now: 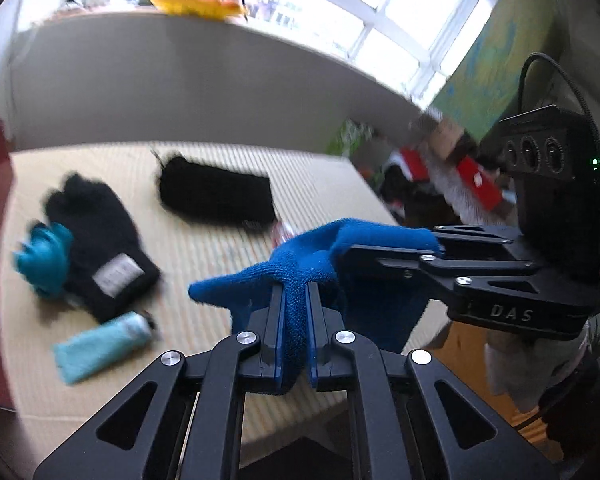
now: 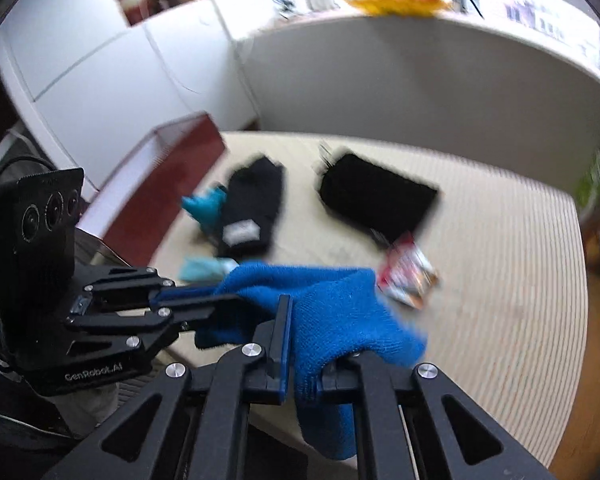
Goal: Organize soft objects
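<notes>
A blue knit item (image 1: 300, 256) hangs in the air above the striped mat, stretched between both grippers. My left gripper (image 1: 296, 292) is shut on its near fold, the fabric pinched between the pads. From the right, my right gripper (image 1: 356, 252) clamps the other end. In the right wrist view the right gripper (image 2: 312, 320) is shut on the blue knit item (image 2: 340, 308), which drapes over and hides its right finger. The left gripper (image 2: 220, 300) holds the far end. On the mat lie a black glove (image 1: 100, 240), a teal glove (image 1: 44, 256) and a black knit piece (image 1: 216, 196).
A light-teal rolled cloth (image 1: 100, 344) lies near the mat's front left. A red box (image 2: 160, 184) stands at the mat's left edge. A shiny snack packet (image 2: 408, 276) lies beside the black knit piece (image 2: 376, 196). A grey wall and windowsill run behind the mat (image 2: 500, 260).
</notes>
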The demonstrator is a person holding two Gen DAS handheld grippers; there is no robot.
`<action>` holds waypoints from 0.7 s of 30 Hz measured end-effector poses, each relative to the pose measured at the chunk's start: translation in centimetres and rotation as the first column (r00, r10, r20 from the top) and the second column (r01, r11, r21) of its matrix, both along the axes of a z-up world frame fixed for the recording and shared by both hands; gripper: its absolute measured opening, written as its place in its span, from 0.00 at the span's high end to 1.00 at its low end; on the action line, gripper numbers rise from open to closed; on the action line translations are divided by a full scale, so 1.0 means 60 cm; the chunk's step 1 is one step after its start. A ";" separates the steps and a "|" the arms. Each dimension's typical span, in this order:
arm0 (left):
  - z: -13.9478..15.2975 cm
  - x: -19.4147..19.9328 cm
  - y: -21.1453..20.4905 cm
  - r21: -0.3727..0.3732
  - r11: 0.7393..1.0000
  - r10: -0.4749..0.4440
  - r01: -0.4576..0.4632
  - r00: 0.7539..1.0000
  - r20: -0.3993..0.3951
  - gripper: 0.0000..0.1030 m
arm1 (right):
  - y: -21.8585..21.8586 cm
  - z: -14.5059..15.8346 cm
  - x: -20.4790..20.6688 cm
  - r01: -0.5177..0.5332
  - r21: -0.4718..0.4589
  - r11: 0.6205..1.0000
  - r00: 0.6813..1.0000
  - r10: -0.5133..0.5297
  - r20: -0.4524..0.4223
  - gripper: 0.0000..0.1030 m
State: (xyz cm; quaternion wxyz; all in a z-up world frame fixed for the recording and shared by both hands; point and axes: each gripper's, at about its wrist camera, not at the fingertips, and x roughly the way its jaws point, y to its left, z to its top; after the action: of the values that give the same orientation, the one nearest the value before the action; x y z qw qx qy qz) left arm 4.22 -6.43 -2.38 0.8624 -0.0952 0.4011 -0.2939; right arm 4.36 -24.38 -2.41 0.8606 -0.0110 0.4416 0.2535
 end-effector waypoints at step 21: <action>0.107 0.041 0.425 0.042 0.827 0.551 -0.561 0.823 0.141 0.93 | 0.444 0.139 0.192 -0.352 0.148 0.924 0.935 0.339 0.107 0.93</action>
State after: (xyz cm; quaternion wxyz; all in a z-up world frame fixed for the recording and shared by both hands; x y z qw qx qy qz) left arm 6.70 19.06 4.06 0.9367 -0.1544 0.3136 -0.0184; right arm 15.90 2.24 5.95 0.8172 -0.0276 0.3758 0.4362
